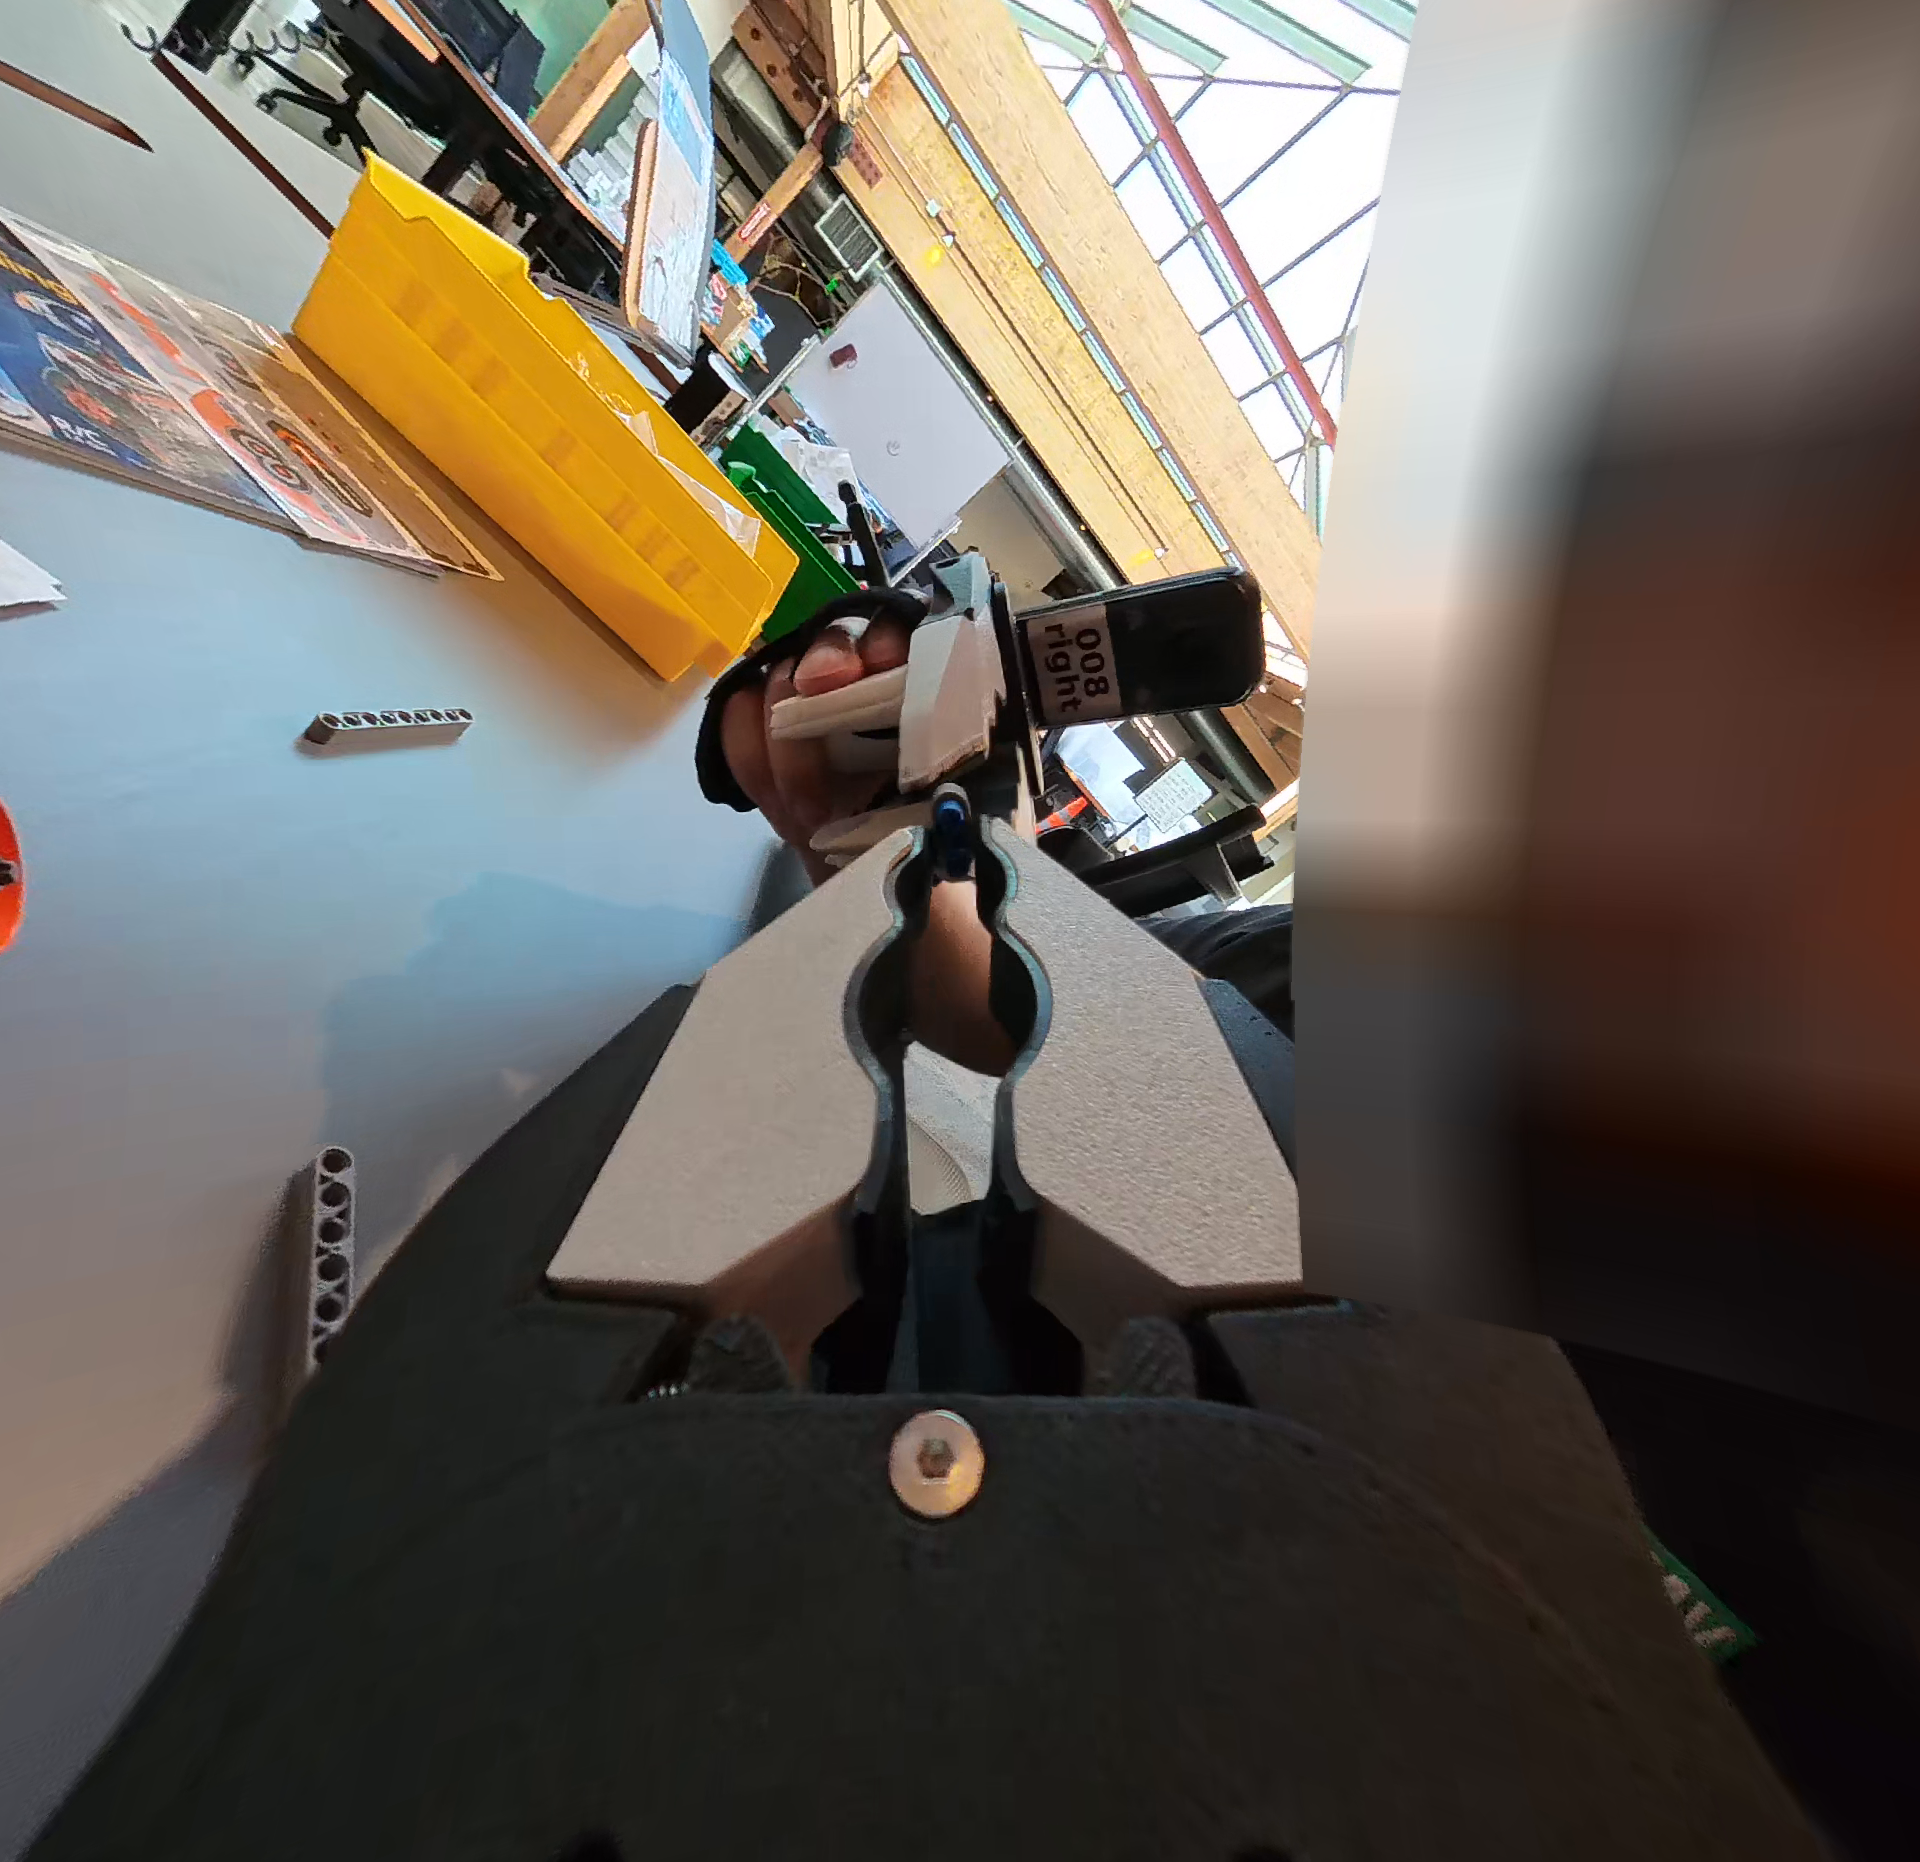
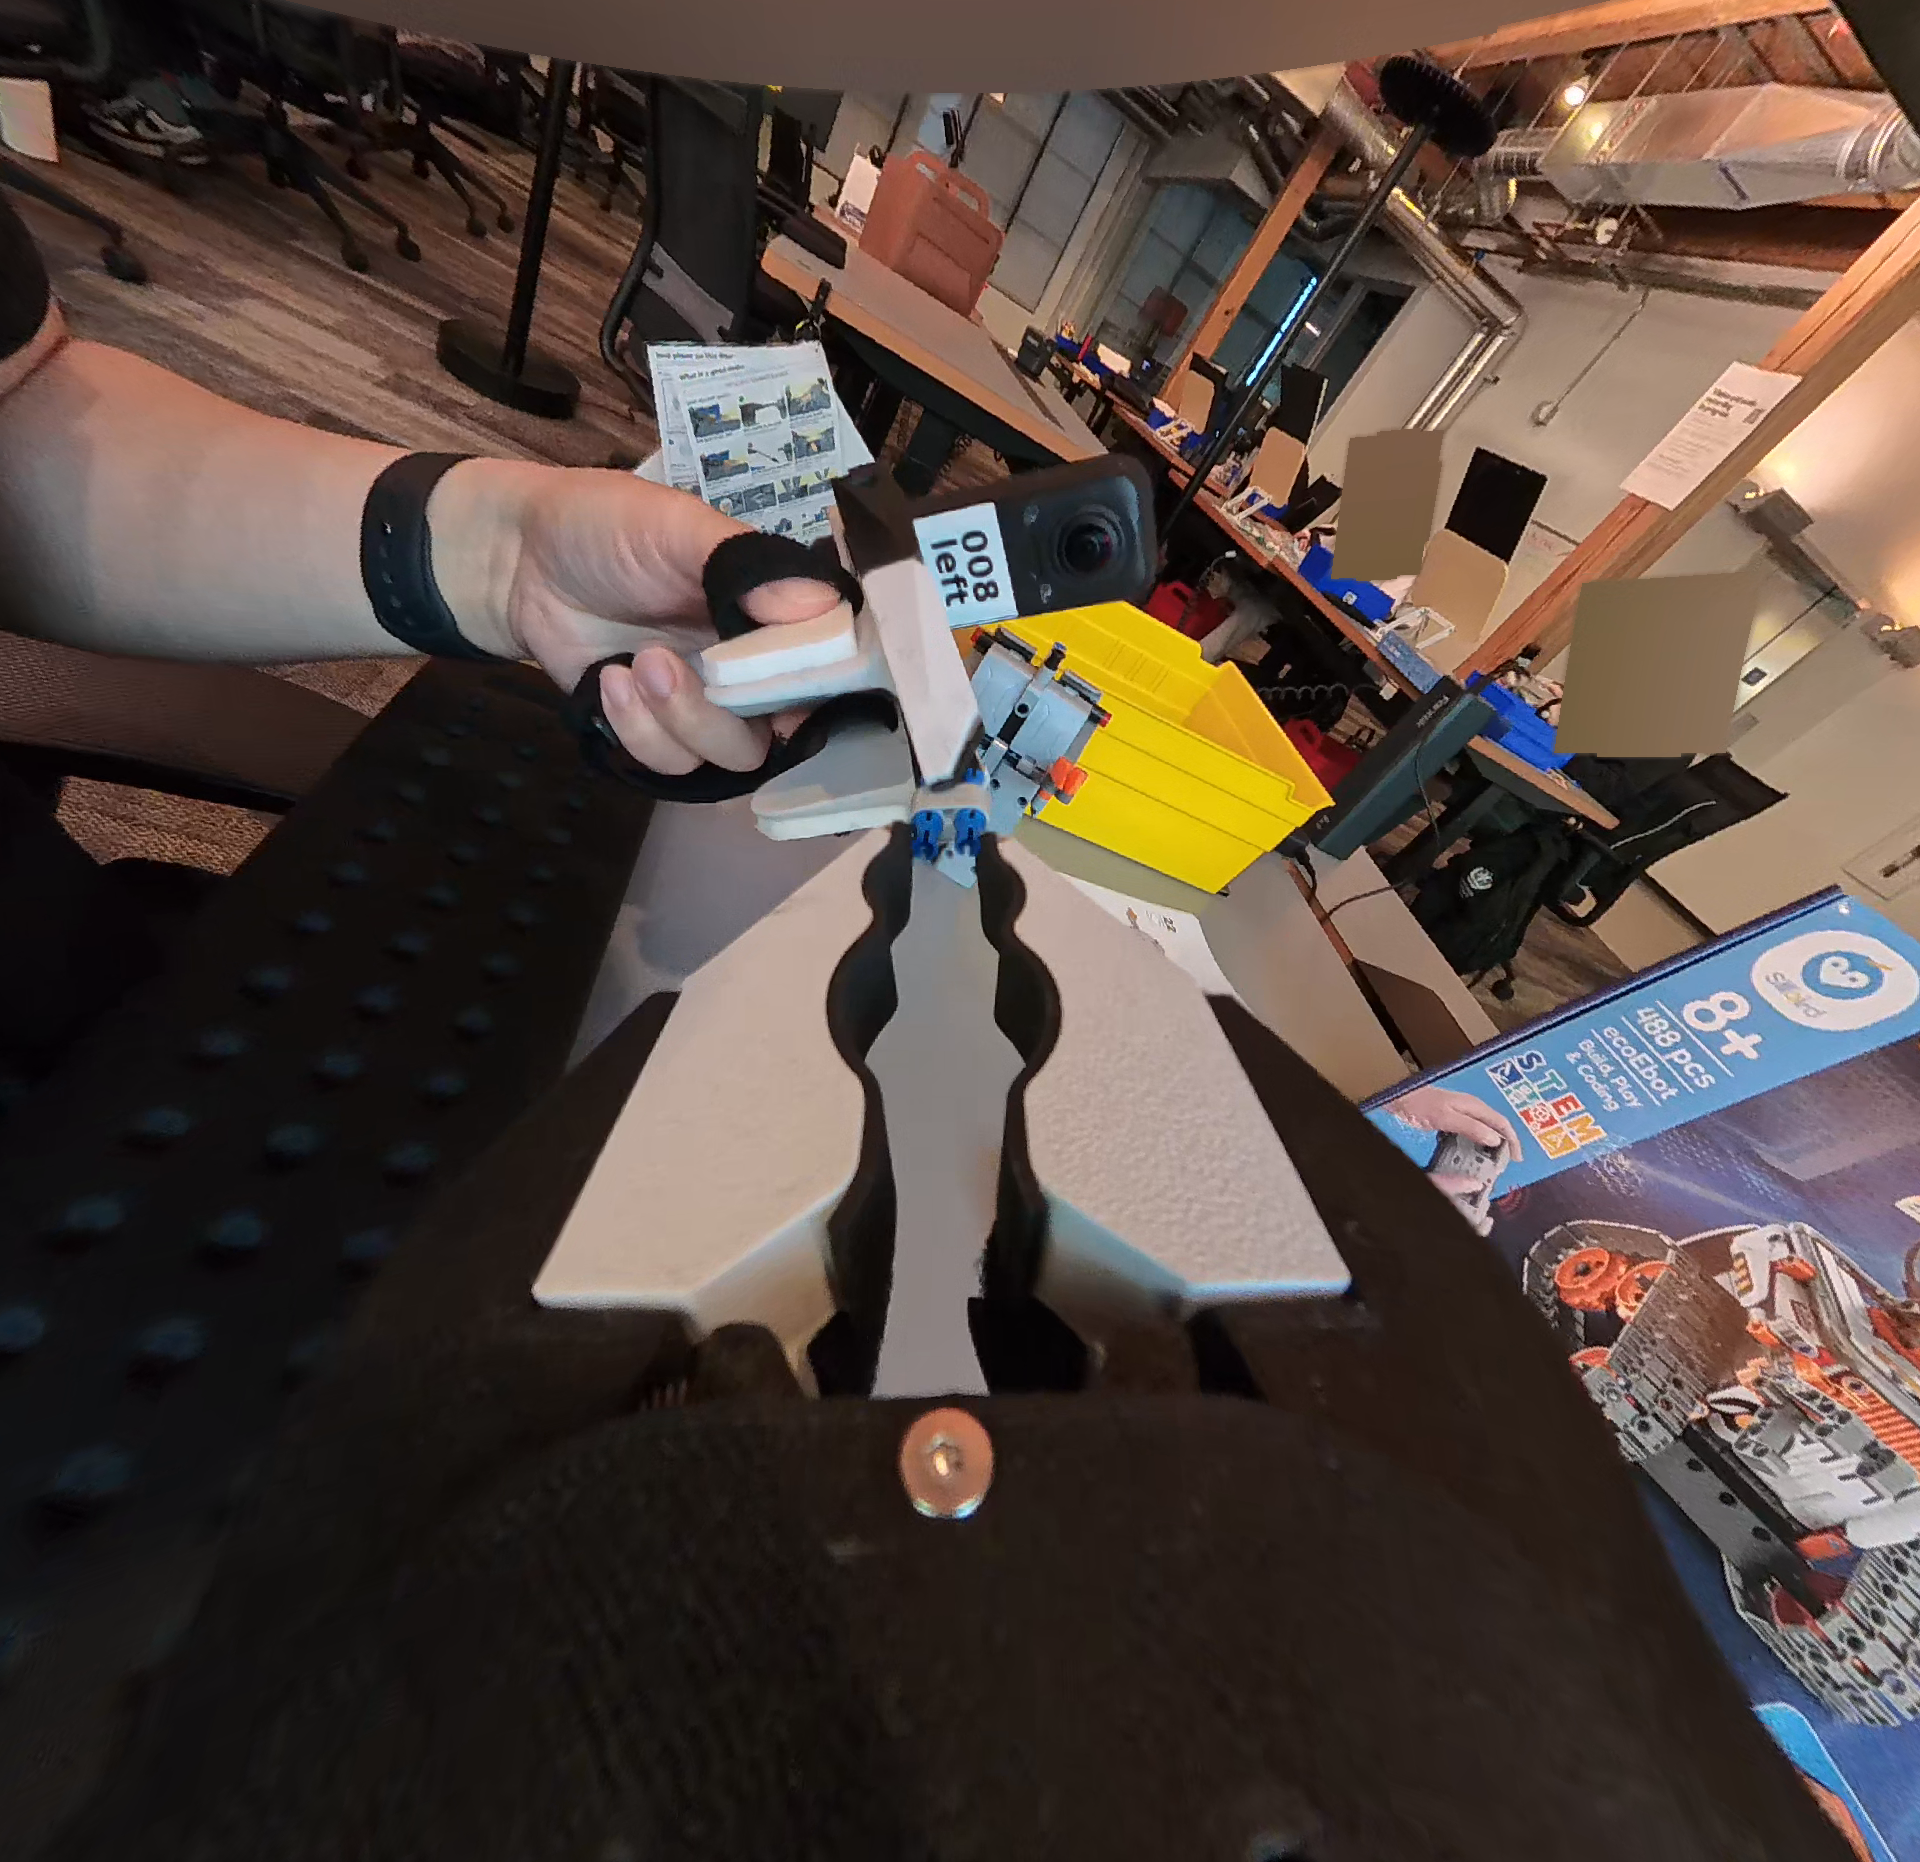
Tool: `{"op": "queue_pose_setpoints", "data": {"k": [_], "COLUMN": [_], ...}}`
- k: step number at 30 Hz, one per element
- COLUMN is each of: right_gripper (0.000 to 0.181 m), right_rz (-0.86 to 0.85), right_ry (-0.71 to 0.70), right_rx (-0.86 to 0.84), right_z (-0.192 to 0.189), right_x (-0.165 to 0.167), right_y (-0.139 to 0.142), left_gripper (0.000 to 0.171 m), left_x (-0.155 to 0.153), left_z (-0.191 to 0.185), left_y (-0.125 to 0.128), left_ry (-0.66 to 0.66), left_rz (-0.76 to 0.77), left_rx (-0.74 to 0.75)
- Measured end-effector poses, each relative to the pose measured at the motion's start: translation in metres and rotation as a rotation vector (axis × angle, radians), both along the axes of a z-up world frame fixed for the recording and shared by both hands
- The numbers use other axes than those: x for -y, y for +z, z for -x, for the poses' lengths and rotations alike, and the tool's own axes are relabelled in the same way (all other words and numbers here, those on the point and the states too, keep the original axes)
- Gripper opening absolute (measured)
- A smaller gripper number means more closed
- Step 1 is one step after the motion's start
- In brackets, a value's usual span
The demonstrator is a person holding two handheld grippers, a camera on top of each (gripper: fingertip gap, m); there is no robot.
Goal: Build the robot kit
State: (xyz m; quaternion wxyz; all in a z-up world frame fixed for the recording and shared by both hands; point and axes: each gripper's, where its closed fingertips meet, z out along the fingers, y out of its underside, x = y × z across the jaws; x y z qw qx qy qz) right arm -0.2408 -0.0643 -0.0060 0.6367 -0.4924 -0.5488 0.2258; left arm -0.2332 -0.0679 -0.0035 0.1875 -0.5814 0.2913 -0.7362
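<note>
Up close, the left gripper (image 1: 951, 856) pinches a small blue pin (image 1: 950, 838) at its tips, while the right gripper (image 2: 945, 844) is closed on a grey brick assembly (image 2: 1023, 732) with blue pegs. Both meet in mid-air (the other gripper's hand (image 2: 613, 607) shows beyond). On the pale blue-grey table (image 1: 260, 877) lie two grey holed beams (image 1: 387, 723), a yellow bin (image 1: 540, 420) farther off, and a printed toy box (image 2: 1683, 1241). Beyond: wooden beams, skylights, workbenches.

tips of left gripper (image 1: 951, 856) and right gripper (image 2: 948, 844) meet mid-air; yellow bin (image 1: 540, 430) blocks table's (image 1: 312, 877) far edge, grey beams (image 1: 387, 723) scattered nearer
</note>
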Motion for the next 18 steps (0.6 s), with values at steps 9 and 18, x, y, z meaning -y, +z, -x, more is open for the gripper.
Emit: {"op": "queue_pose_setpoints", "data": {"k": [9, 18], "right_gripper": [0.011, 0.023], "right_rz": [-0.024, 0.269], "right_ry": [0.016, 0.091], "right_rx": [0.064, 0.234], "right_z": [0.007, -0.009], "right_x": [0.004, -0.011], "right_y": [-0.011, -0.069], "left_gripper": [0.005, 0.005], "left_x": [0.008, -0.001], "left_z": [-0.003, 0.012], "left_y": [-0.013, -0.033], "left_ry": [-0.031, 0.057], "left_rz": [-0.021, -0.077], "left_rx": [-0.037, -0.143]}}
